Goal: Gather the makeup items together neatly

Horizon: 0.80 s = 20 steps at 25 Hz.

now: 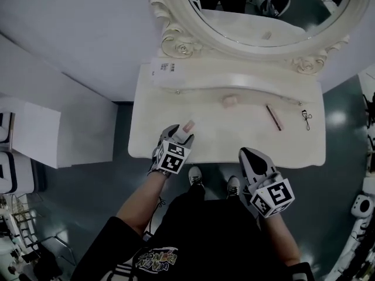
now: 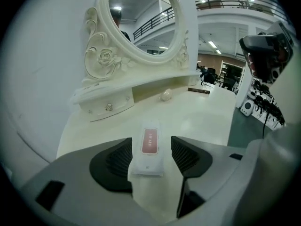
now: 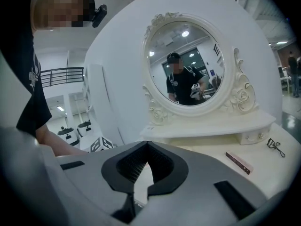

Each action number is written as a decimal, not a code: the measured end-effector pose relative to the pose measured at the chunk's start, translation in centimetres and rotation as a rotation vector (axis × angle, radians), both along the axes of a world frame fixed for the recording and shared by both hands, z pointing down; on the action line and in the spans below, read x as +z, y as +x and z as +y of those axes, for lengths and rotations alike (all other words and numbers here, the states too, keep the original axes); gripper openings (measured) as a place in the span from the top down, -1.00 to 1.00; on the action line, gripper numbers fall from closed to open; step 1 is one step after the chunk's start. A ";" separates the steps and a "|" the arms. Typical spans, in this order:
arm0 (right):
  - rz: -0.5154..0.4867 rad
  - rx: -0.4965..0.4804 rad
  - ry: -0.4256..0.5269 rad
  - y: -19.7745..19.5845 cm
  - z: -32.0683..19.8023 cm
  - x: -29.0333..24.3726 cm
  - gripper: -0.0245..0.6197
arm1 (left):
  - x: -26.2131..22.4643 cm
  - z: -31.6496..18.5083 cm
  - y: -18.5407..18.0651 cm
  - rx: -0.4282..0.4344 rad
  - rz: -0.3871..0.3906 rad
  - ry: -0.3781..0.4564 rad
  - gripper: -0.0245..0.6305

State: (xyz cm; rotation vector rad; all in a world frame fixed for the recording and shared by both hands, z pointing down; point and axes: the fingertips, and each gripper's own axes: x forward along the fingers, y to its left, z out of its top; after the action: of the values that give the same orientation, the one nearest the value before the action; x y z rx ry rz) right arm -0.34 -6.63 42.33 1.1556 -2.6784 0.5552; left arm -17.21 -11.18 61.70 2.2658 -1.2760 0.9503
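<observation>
**Makeup case lies loose between my open left jaws at the vanity's front edge**

Head view: my left gripper [image 1: 179, 134] reaches over the front edge of the white vanity table [image 1: 234, 139], with a pink-and-white makeup case [image 1: 188, 126] at its tips. A pale pink puff-like item [image 1: 229, 102], a brown stick [image 1: 273, 117] and an eyelash curler [image 1: 306, 119] lie scattered further back and to the right, well apart from the case. My right gripper [image 1: 251, 158] hovers at the front edge.

Left gripper view: the jaws stand wide apart. The case lies flat on the tabletop between them, and neither pad appears to press on it.

Right gripper view: the jaws are pinched together on nothing, with the stick and curler ahead to the right.

To gather the case well, I judge I should centre it, close squarely on its long sides, lift it level and set it just beside the others.
</observation>
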 end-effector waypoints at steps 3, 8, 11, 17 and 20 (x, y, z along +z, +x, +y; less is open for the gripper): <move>0.005 0.029 -0.008 0.0 -0.1 0.2 0.83 | 1.1 -0.6 0.1 0.044 -0.015 -0.032 0.12; 0.006 0.062 -0.015 -0.4 -0.3 0.4 0.83 | 2.6 -1.3 -0.2 0.047 -0.010 -0.086 0.12; 0.007 0.077 -0.019 -0.5 -0.5 0.5 0.83 | 2.9 -1.3 -0.1 0.039 0.019 -0.116 0.12; 0.007 0.095 -0.024 -0.8 -1.0 0.7 0.83 | 3.1 -1.5 0.0 0.018 0.041 -0.126 0.13; 0.010 0.094 -0.026 -1.0 -1.1 1.0 0.83 | 3.1 -1.7 -0.1 -0.018 0.050 -0.129 0.18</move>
State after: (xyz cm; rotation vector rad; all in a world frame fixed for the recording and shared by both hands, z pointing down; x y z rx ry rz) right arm -1.35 -7.74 43.29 1.2784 -2.6115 0.5961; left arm -17.32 -12.85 64.83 2.1627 -1.1772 0.9362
